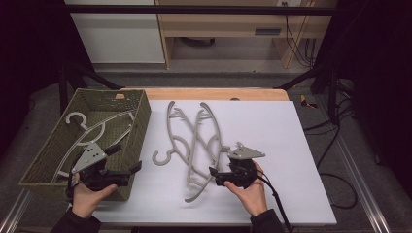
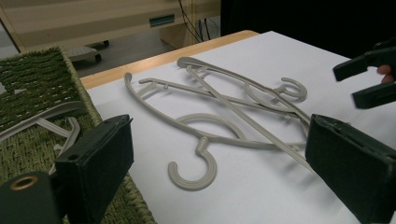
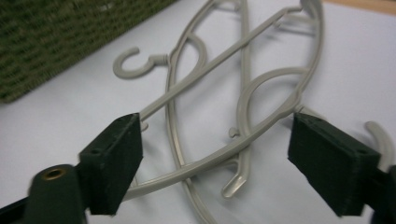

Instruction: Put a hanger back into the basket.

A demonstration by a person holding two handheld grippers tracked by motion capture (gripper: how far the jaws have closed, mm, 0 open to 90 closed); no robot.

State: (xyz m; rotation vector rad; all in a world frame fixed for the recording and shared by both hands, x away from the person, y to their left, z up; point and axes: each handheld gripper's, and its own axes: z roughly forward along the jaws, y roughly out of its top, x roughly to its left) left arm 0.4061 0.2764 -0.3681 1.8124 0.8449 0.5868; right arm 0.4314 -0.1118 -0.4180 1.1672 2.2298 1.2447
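Observation:
Two grey plastic hangers (image 1: 177, 141) (image 1: 208, 138) lie crossed on the white sheet (image 1: 277, 145). A third grey hanger (image 1: 90, 131) rests inside the green woven basket (image 1: 142, 124) at the left. My left gripper (image 1: 127, 158) hovers at the basket's near right corner, jaws wide and empty, facing the hangers (image 2: 205, 135). My right gripper (image 1: 216, 175) sits low at the hangers' near ends. In the right gripper view its jaws (image 3: 215, 126) stand apart on either side of a curved hanger arm (image 3: 261, 126), pads not touching it.
The basket wall (image 2: 42, 79) stands just left of my left gripper. The other gripper (image 2: 362, 81) shows at the right of the left gripper view. Bare white sheet spreads to the right of the hangers. A wooden table edge (image 1: 214, 93) runs behind.

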